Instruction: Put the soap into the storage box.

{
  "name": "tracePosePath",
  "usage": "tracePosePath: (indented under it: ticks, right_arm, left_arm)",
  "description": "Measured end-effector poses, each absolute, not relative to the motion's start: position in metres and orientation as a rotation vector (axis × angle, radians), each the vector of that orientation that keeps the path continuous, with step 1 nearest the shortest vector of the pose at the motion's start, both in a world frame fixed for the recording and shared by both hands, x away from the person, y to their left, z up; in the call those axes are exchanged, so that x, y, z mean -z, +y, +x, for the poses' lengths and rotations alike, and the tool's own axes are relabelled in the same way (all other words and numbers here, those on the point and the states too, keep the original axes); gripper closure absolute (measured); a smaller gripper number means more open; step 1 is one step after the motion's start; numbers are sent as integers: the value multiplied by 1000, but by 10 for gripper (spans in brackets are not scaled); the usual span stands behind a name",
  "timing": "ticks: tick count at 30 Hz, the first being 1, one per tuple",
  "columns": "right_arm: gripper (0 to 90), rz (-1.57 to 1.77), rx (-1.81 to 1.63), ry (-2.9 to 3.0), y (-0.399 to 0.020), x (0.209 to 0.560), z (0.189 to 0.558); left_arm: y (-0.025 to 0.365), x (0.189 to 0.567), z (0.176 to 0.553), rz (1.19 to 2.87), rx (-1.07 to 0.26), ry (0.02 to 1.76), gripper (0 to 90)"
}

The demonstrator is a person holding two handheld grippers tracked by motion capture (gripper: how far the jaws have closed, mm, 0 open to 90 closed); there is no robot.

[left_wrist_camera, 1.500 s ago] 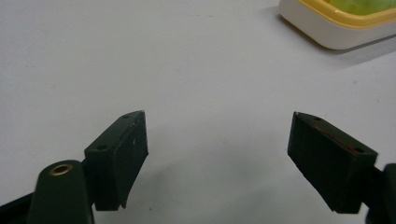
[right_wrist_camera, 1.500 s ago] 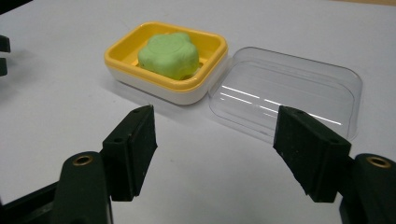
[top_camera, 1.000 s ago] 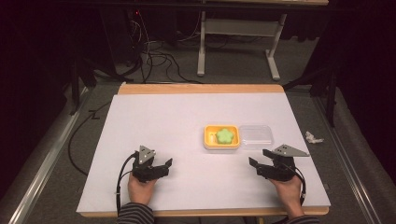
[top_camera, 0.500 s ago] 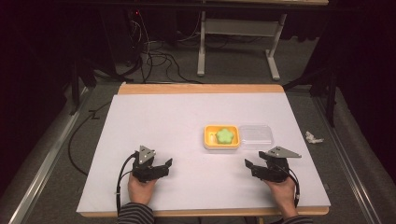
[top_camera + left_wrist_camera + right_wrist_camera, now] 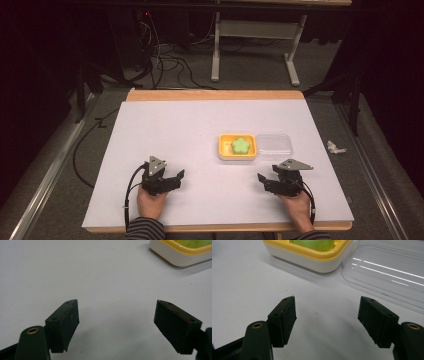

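Risk: our right gripper, jaws just narrowing yet empty like our open left gripper, could skid the clear lid beside the yellow box.

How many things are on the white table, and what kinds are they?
Yellow-rimmed box: 1
Green star-shaped thing inside it: 1
Clear plastic lid beside the box: 1
Black grippers, left gripper and right gripper: 2
Total: 5
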State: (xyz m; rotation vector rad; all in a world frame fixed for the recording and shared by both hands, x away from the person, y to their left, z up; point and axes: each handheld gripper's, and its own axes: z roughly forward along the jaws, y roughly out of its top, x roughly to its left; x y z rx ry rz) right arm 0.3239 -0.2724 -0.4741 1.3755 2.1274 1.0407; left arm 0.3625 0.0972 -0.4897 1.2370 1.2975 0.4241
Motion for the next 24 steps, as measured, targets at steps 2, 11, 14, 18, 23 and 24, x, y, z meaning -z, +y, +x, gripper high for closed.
tracePosePath:
  ticks: [2, 11, 14, 18, 23, 24]
  right_arm:
    - [313, 1377, -1029, 2130, -272, 476, 325]
    - [315, 1380, -993, 2132, -271, 480, 328]
    - [315, 1378, -979, 2135, -270, 480, 328]
    - [315, 1372, -966, 2133, -269, 481, 328]
    - [317, 1362, -960, 2129, -268, 481, 327]
    - [317, 1360, -959, 2128, -268, 481, 327]
  left_arm:
    - [97, 490, 363, 1241, -424, 1299, 206]
    - [97, 490, 363, 1239, -424, 1299, 206]
    - [97, 490, 362, 1235, -427, 1296, 206]
    - [98, 490, 362, 1237, -427, 1295, 206]
    - [97, 489, 362, 1230, -427, 1295, 206]
    - [97, 489, 362, 1230, -426, 1296, 206]
